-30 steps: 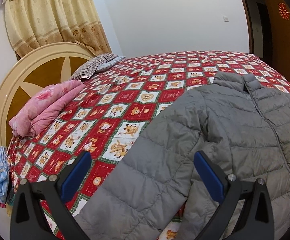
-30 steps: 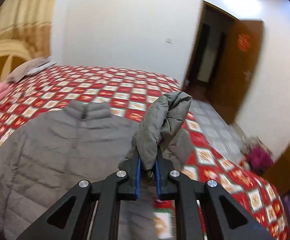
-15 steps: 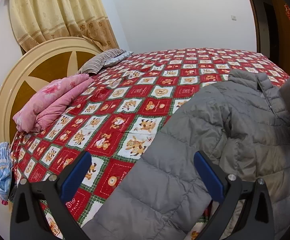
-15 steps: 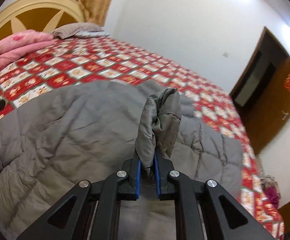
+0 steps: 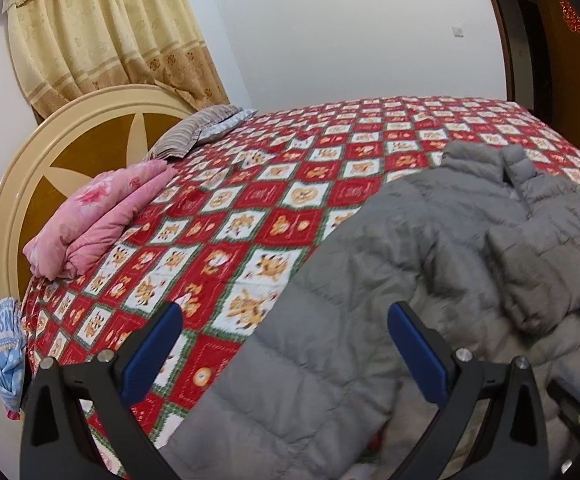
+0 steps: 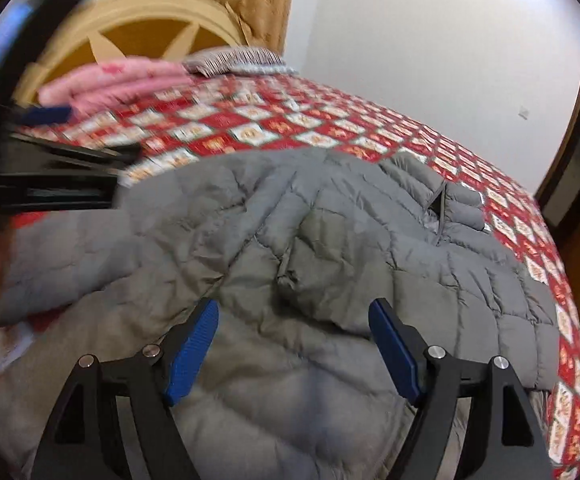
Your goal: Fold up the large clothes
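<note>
Both jaws spread and empty, left gripper (image 5: 283,344) and right gripper (image 6: 294,344) hover over the jacket (image 6: 330,240) lying on the bed (image 5: 310,184) ahead of them: puffy, light, slippery, probably best pinched at a hem or cuff.

black gripper (image 6: 294,344), blue pads (image 6: 191,354)

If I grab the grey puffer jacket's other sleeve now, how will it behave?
The grey puffer jacket is quilted and puffy, so probably light and floppy. Its folded sleeve bulges, so folds may spring back. The shell looks smooth, possibly slippery.
</note>
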Demonstrator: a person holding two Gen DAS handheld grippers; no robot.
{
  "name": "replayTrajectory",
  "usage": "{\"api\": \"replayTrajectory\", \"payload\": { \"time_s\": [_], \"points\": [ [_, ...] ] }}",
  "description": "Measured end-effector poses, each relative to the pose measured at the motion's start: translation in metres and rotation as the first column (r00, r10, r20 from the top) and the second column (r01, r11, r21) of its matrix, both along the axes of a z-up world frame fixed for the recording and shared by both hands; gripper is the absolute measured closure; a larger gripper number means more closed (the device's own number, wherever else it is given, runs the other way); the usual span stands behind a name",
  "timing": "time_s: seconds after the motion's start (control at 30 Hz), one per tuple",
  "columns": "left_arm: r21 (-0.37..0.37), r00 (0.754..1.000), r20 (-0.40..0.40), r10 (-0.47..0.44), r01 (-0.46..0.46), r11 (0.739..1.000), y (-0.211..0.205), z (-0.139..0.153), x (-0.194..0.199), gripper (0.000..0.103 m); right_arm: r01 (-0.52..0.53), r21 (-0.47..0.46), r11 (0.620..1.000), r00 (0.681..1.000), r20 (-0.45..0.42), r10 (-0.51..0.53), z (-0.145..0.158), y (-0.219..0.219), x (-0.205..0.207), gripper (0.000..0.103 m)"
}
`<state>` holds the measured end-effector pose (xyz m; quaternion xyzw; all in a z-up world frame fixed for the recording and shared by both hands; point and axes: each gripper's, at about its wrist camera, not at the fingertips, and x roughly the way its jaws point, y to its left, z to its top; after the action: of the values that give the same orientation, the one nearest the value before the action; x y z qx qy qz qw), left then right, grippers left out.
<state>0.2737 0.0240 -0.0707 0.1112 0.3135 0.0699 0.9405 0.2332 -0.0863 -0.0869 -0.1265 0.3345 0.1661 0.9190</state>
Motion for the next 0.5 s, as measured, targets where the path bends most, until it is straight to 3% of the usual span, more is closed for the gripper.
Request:
{"api": "replayTrajectory", "payload": {
  "time_s": [0.17, 0.23, 0.33, 0.37, 0.43, 0.5],
  "points": [
    [-0.018, 0.998, 0.020, -0.054, 0.055, 0.998, -0.042, 0.013, 0.001, 0.000, 0.077, 0.055, 0.996, 0.996, 0.038, -0.079, 0.018, -0.054, -0.002, 0.025],
    [-0.009, 0.995, 0.035, -0.088, 0.089, 0.996, -0.067, 0.016, 0.001, 0.000, 0.180, 0.003, 0.984, 0.983, 0.046, -0.180, 0.016, -0.076, 0.010, 0.025],
    [0.033, 0.988, 0.072, -0.137, 0.135, 0.990, -0.101, 0.011, 0.005, 0.000, 0.345, -0.013, 0.938, 0.937, 0.057, -0.344, 0.006, -0.122, 0.037, 0.028],
    [0.052, 0.987, 0.073, -0.144, 0.140, 0.989, -0.112, 0.006, 0.008, 0.000, 0.430, -0.006, 0.903, 0.902, 0.038, -0.429, -0.001, -0.147, 0.052, 0.028],
    [0.116, 0.988, 0.078, -0.137, 0.127, 0.985, -0.132, -0.012, 0.019, 0.000, 0.525, 0.027, 0.851, 0.851, 0.007, -0.525, -0.011, -0.181, 0.070, 0.028],
    [0.203, 0.993, 0.062, -0.105, 0.091, 0.975, -0.144, -0.034, 0.032, 0.000, 0.561, 0.037, 0.827, 0.828, -0.043, -0.559, -0.026, -0.204, 0.086, 0.028]
  ]
}}
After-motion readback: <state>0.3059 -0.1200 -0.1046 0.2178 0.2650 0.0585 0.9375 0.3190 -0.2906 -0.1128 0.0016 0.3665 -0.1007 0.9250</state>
